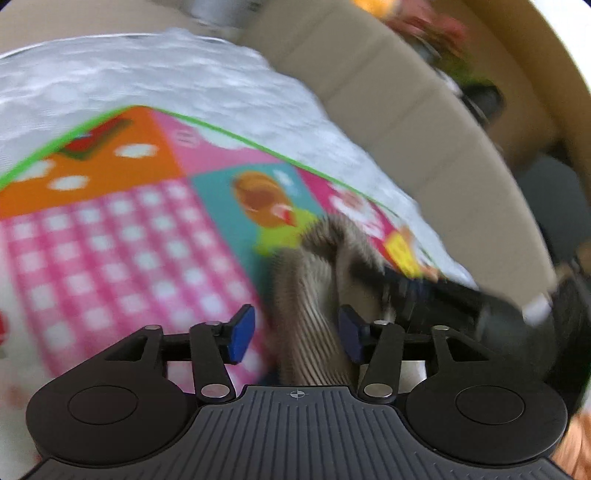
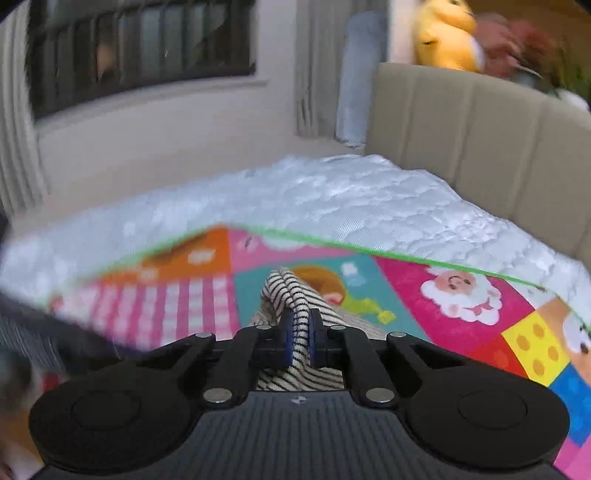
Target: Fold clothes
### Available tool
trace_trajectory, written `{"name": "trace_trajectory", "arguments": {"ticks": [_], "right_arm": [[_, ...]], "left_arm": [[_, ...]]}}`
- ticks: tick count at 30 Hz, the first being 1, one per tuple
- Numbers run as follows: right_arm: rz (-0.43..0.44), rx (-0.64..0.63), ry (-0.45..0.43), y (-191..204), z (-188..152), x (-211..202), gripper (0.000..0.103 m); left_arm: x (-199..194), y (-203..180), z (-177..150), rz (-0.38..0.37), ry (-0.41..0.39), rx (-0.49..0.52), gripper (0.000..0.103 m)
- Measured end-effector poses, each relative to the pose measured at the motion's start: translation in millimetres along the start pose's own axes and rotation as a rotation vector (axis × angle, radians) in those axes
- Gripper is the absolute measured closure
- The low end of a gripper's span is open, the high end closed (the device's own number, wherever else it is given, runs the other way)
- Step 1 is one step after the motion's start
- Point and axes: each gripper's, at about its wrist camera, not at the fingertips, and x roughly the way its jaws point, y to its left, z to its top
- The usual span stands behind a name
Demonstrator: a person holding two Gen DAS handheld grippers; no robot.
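A black-and-cream striped garment (image 2: 291, 295) hangs bunched over the colourful play mat (image 2: 424, 332). My right gripper (image 2: 301, 325) is shut on a fold of it, the cloth pinched between the blue pads. In the left wrist view the same striped garment (image 1: 310, 295) runs up between the fingers of my left gripper (image 1: 297, 334), which is open, its blue pads wide apart on either side of the cloth without clamping it. The right gripper's black body (image 1: 443, 299) shows there at the right, holding the cloth's upper end. This view is blurred.
The play mat (image 1: 110, 240) lies on a white quilted mattress (image 2: 332, 199). A beige padded headboard (image 2: 480, 129) stands at the right, with a yellow plush toy (image 2: 447, 33) on top. A window and wall are at the far left.
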Motion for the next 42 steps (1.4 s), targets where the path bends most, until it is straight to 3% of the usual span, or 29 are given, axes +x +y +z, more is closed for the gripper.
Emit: {"name": "trace_trajectory", "arguments": {"ticks": [3,6,11,15,16,17,19,20,24,28,30,32,34,40,42], "right_arm": [[0.071,0.104,-0.014,-16,16,-1,0.096],[0.142,0.198,-0.022,-25,27,16,0.101],[0.192,0.230,0.078,-9,16,71,0.103],[0.164,0.159,0.042,-2,12,52,0.098],[0.144,0.110,0.019,0,11,39,0.087],[0.121,0.048,-0.005,3,7,25,0.062],[0.077,-0.088,-0.052,9,-7,-6,0.039],[0.067,-0.153,-0.062,12,-17,-20,0.038],[0.042,-0.302,-0.010,27,-66,-49,0.038],[-0.019,-0.183,-0.029,22,-71,-51,0.039],[-0.021,-0.075,-0.035,13,-57,-47,0.049],[0.000,-0.035,-0.022,7,-45,-42,0.067],[0.000,-0.045,-0.025,4,-39,-43,0.068],[-0.050,-0.006,-0.028,-19,-52,-55,0.067],[-0.070,0.020,-0.012,-28,-64,-57,0.066]], "left_arm": [[18,-11,-5,0.008,0.047,0.074,0.080],[30,-15,-11,0.011,0.082,0.105,0.081],[32,-14,-17,-0.005,0.102,0.110,0.081],[35,-7,-17,-0.002,0.113,0.090,0.079],[35,-6,-17,-0.005,0.112,0.089,0.079],[35,-6,-16,-0.008,0.112,0.088,0.079],[36,-7,-14,-0.012,0.111,0.092,0.078],[37,-8,-13,-0.012,0.111,0.093,0.078],[36,-9,-15,-0.003,0.113,0.094,0.077],[35,-11,-17,0.013,0.114,0.094,0.076],[33,-9,-18,0.024,0.114,0.091,0.076],[27,-8,-17,0.030,0.108,0.095,0.076],[19,-11,-14,0.032,0.076,0.112,0.076],[-10,-28,-4,-0.141,-0.040,0.130,0.074],[4,-37,-10,-0.126,0.009,0.166,0.062]]}}
